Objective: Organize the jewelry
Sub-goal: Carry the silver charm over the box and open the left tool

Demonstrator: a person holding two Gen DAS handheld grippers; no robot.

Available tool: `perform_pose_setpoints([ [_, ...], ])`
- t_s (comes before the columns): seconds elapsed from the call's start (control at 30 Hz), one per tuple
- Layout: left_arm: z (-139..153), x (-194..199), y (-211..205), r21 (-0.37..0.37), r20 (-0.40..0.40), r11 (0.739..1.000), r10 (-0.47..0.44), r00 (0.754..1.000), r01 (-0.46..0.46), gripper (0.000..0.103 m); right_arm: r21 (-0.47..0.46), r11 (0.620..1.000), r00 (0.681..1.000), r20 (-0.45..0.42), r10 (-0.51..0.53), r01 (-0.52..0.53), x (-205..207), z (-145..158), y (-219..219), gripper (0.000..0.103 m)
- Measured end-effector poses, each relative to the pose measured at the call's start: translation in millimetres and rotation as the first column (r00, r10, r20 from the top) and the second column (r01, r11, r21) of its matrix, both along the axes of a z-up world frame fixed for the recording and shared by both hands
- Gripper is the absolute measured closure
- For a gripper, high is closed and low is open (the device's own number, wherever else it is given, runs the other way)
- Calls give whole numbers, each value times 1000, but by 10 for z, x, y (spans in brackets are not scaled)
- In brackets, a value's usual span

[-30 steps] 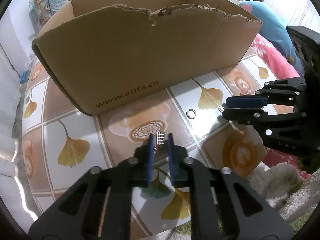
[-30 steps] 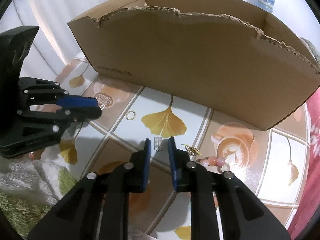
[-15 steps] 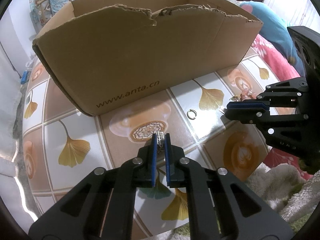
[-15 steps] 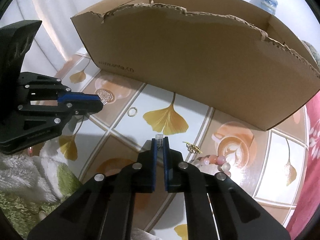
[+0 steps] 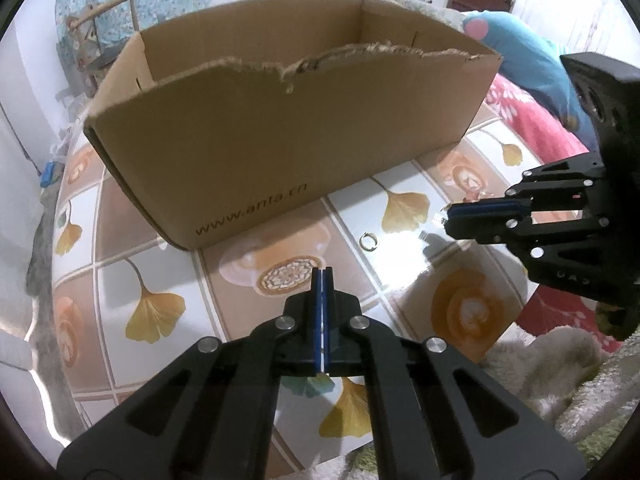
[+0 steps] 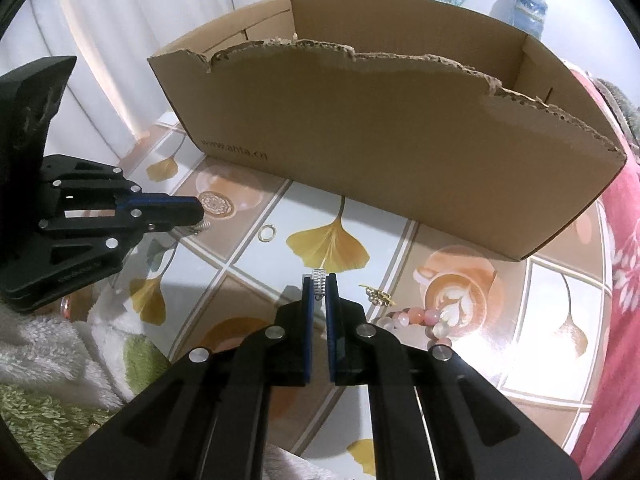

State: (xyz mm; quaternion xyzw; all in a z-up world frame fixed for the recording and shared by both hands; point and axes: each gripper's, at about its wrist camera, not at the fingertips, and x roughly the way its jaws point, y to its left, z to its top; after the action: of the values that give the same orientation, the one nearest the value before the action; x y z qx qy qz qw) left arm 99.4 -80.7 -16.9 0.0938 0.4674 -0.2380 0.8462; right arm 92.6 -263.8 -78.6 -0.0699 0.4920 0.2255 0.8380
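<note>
My left gripper (image 5: 322, 276) is closing its last bit, blue pads together. In the right wrist view a small silver earring (image 6: 199, 227) pokes out under the left gripper's (image 6: 198, 210) tip. My right gripper (image 6: 319, 286) is shut on a matching silver earring (image 6: 319, 279), which also shows at its tip (image 5: 438, 219) in the left wrist view. On the table lie a gold ring (image 5: 369, 241) (image 6: 267, 233), a gold brooch (image 6: 378, 295) and a pink bead bracelet (image 6: 416, 318). Behind them stands an open cardboard box (image 5: 280, 140) (image 6: 400, 140).
The table (image 5: 160, 312) has a glossy cloth printed with ginkgo leaves and coffee cups. A fluffy white and green towel (image 6: 48, 360) lies at its near edge. Pink bedding (image 5: 532, 128) and a blue cushion (image 5: 528, 64) lie beyond the right end of the box.
Both pairs of jaws have closed from a narrow gap onto the silver earrings. In the left wrist view the earring no longer shows above the fingertips, and the box's inside is more visible.
</note>
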Motion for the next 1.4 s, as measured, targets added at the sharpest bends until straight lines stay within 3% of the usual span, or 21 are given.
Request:
perform_pose_setpoints([
  [0.4, 204, -122, 4, -25, 60, 1000, -11, 998, 12, 103, 39, 999, 999, 36, -6, 4, -107, 190, -130, 97],
  [0.63, 657, -78, 93, -105, 105, 994, -30, 994, 41, 103, 107, 994, 995, 104, 3, -14, -92, 596, -182, 100],
  [0.9, 1439, 134, 75, -150, 292, 976, -106, 951, 155, 103, 128, 992, 962, 273, -12, -24, 31, 1230, -355, 100],
  [1.1, 1581, 427, -83, -145, 359, 974, -112, 927, 174, 103, 184, 982, 945, 311, -102, 45, 129, 1374, -547, 100],
  [1.3, 1305, 1109, -339, -189, 213, 973, -90, 973, 131, 103, 223, 971, 958, 247, -145, 89, 212, 1118, -546, 100],
  [1.4, 1040, 1427, -522, -212, 67, 970, -110, 992, 122, 103, 244, 963, 963, 210, -166, 113, 237, 962, -576, 100],
])
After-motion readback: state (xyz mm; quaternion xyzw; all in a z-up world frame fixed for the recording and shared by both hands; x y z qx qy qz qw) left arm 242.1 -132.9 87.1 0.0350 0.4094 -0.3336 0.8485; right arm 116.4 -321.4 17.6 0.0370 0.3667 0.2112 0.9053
